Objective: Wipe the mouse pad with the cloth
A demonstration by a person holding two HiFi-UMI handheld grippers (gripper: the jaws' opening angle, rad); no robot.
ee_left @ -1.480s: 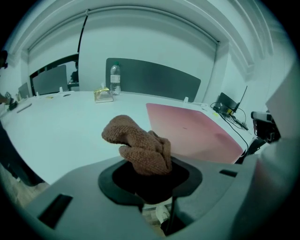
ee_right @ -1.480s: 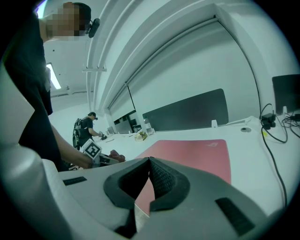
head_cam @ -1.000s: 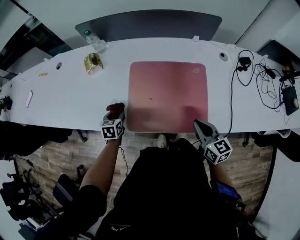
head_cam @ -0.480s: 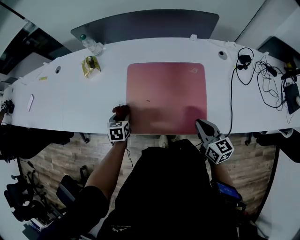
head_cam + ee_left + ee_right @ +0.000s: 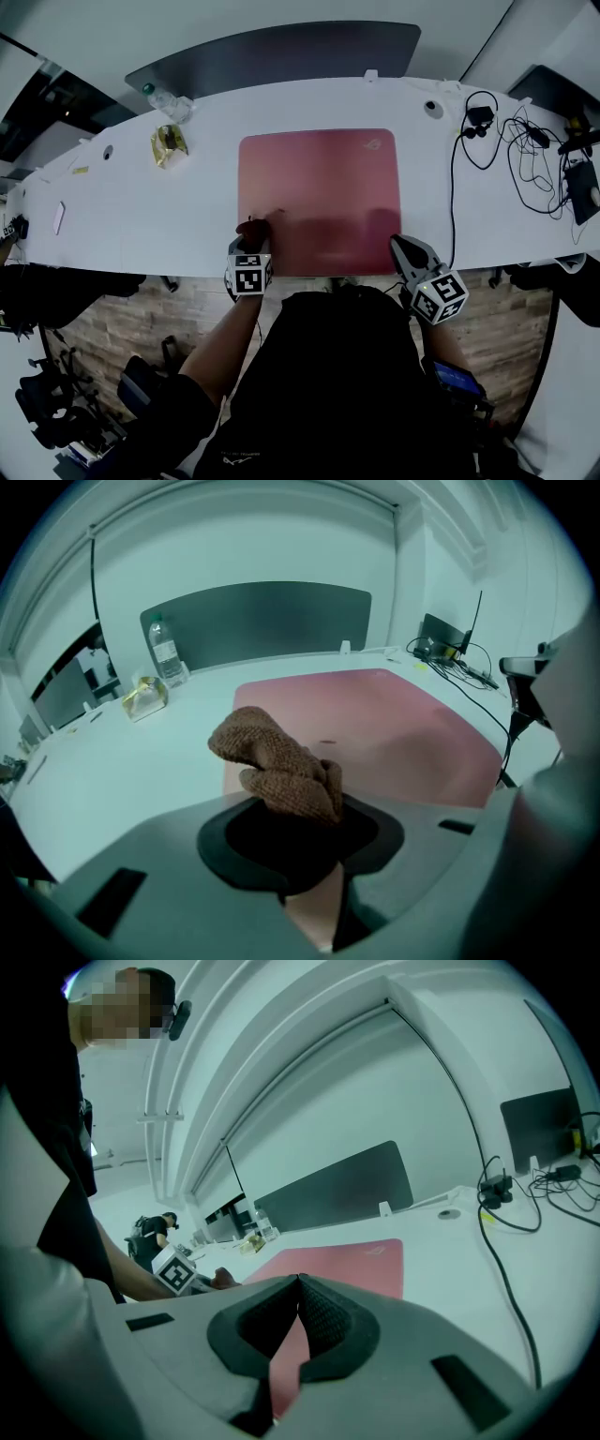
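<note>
The pink mouse pad [image 5: 319, 202] lies in the middle of the white table [image 5: 141, 216], reaching its near edge. My left gripper [image 5: 251, 236] is shut on a bunched brown cloth [image 5: 255, 229] at the pad's near left corner. In the left gripper view the cloth [image 5: 277, 765] sticks out of the jaws over the pad [image 5: 384, 728]. My right gripper [image 5: 403, 247] hovers at the pad's near right corner, by the table edge. In the right gripper view its jaws meet at the tips with nothing between them, the pad [image 5: 352, 1258] ahead.
A water bottle [image 5: 157, 95] and a yellow packet [image 5: 169, 143] stand at the back left. Tangled black cables [image 5: 520, 150] and a small device [image 5: 581, 192] cover the right end. A dark panel [image 5: 281, 52] runs behind the table. A person [image 5: 155, 1232] stands far off.
My left gripper has carried the cloth rightward, from the bare table beside the pad onto the pad's near left corner. The right gripper has stayed in place.
</note>
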